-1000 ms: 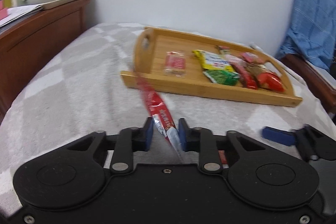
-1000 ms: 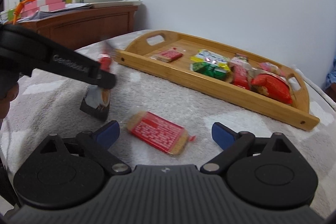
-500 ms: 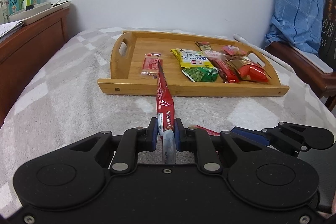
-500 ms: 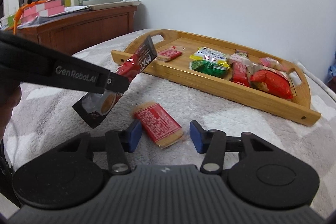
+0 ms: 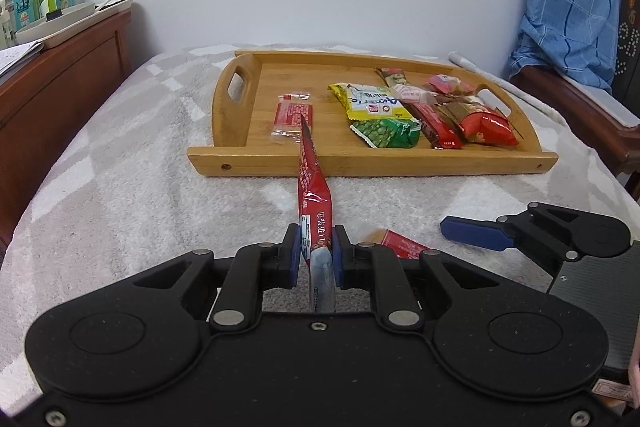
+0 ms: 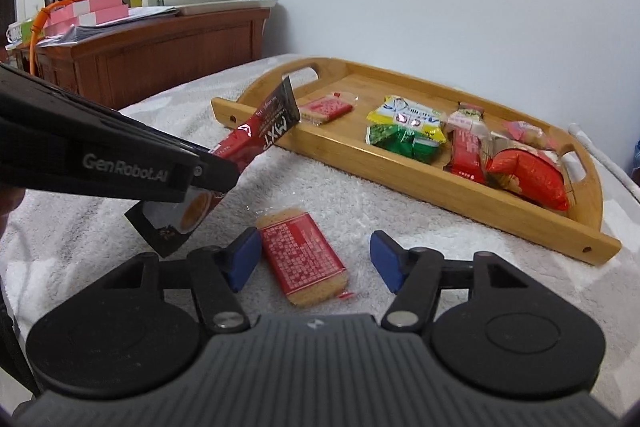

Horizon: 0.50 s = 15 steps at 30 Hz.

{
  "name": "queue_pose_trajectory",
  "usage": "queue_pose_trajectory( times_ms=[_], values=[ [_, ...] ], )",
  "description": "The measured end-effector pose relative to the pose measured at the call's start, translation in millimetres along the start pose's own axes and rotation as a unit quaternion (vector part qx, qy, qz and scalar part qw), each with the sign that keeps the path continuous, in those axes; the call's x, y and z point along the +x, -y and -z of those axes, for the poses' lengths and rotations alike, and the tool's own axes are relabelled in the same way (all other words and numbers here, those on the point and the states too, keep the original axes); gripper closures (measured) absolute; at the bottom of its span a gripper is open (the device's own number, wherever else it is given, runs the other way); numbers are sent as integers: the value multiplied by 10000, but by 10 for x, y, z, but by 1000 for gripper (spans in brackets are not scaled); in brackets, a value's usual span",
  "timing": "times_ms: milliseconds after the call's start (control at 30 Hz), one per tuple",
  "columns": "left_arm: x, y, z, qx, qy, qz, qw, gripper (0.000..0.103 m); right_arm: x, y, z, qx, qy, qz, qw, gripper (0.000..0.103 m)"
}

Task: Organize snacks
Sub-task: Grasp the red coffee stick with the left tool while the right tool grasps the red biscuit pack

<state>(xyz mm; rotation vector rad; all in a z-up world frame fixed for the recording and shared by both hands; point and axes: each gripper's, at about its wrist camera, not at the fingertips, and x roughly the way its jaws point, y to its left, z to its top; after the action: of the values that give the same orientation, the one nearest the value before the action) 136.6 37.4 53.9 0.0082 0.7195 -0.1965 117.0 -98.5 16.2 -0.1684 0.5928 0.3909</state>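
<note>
Right now my left hand-held gripper [image 5: 316, 251] pinches the long red foil sachet [image 5: 312, 187] mid-length, aimed ahead at the bamboo tray [image 5: 360, 165]. My right hand-held gripper [image 6: 310, 261] hangs open around the red-wrapped biscuit pack [image 6: 304, 259] on the bed, ready for grabbing.

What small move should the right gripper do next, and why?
Probably close the right gripper on the red cracker packet. Its jaws are open and the packet lies between them on the blanket, outside the wooden tray. The left gripper already holds a red sachet.
</note>
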Motion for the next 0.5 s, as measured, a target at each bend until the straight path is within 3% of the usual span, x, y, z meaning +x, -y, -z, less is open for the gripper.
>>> queue_pose_trajectory(
  times_ms=[67,233,500],
  values=[
    [6,4,-3,1,-2,10,10000,88,13,2,6,21,-44,7,10000,41],
    [22,35,-17,38,-4,66,10000,88,-9,-14,16,43,-12,19,10000,60],
    [4,21,-32,27,30,74,10000,88,-76,66,-2,401,79,127,9991,64]
  ],
)
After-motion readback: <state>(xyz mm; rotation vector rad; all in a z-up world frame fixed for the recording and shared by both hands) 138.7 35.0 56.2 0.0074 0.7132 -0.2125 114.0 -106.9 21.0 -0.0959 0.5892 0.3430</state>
